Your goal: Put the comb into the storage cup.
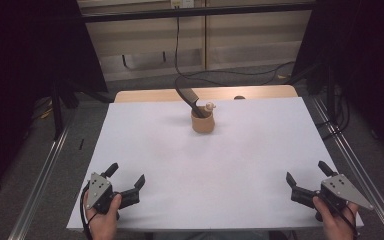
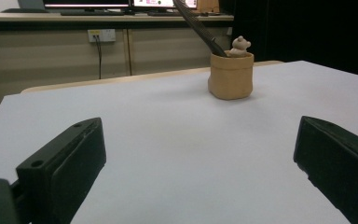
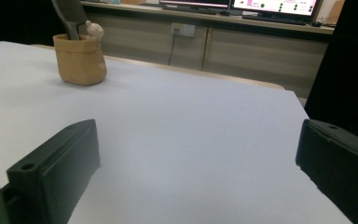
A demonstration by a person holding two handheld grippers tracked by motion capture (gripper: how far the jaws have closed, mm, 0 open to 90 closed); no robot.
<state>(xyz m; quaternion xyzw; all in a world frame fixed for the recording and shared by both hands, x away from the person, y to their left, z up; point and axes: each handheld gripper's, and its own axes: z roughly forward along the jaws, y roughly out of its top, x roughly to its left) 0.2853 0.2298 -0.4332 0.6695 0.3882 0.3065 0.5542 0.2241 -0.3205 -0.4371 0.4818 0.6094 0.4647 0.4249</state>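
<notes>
Tan holder cup, short and round w/ slightly bulged walls, is seen well ahead of both grippers, toward the table's far edge. A small bear-like figure sits at its rim; a dark utensil handle leans out, tilted away. No readable label is seen on it. Left gripper and right gripper are held w/ jaws spread wide, nothing grasped, over the white tabletop.
</notes>
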